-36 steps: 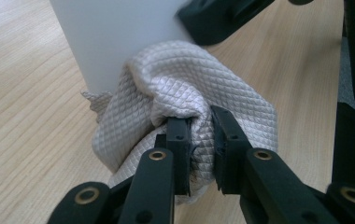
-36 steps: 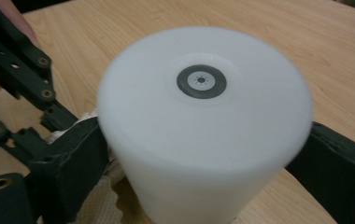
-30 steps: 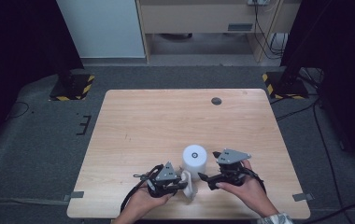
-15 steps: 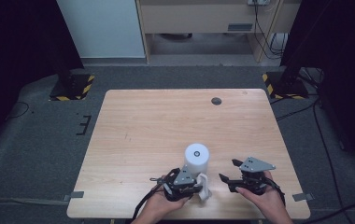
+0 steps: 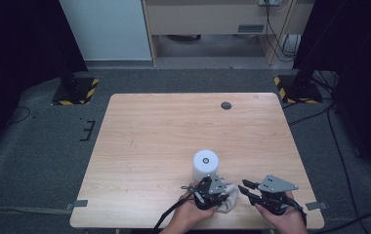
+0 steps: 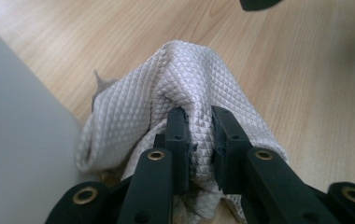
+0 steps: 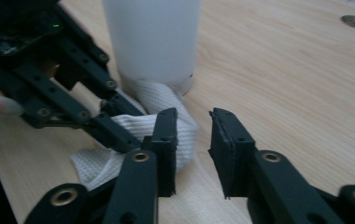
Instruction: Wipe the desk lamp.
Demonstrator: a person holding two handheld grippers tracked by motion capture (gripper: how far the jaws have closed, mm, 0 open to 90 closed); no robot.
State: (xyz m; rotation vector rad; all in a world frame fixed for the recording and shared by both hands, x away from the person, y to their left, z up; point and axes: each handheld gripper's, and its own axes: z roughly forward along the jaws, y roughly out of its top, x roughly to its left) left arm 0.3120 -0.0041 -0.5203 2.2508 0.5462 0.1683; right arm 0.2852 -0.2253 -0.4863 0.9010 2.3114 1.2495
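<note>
Left gripper view: left hand-held gripper (image 6: 199, 140) pinching quilted white cloth (image 6: 199, 84) | right hand-held gripper (image 7: 192, 154) just narrowed, holding nothing | wood table (image 5: 164, 131), dark room

Light wooden table (image 5: 164, 146) on grey carpet, round dark grommet (image 5: 226, 105) near far edge; upright white plastic cylinder (image 5: 205, 165) near front edge, crumpled white cloth (image 5: 228, 196) at its foot, clamped by left gripper (image 5: 216, 194); right gripper (image 5: 246, 187) just beside cloth

cloth (image 5: 228, 197) at table (image 5: 149, 146) near edge, touching cylinder (image 5: 205, 165) base; cylinder behind cloth, hole cover (image 5: 226, 105) far behind
</note>
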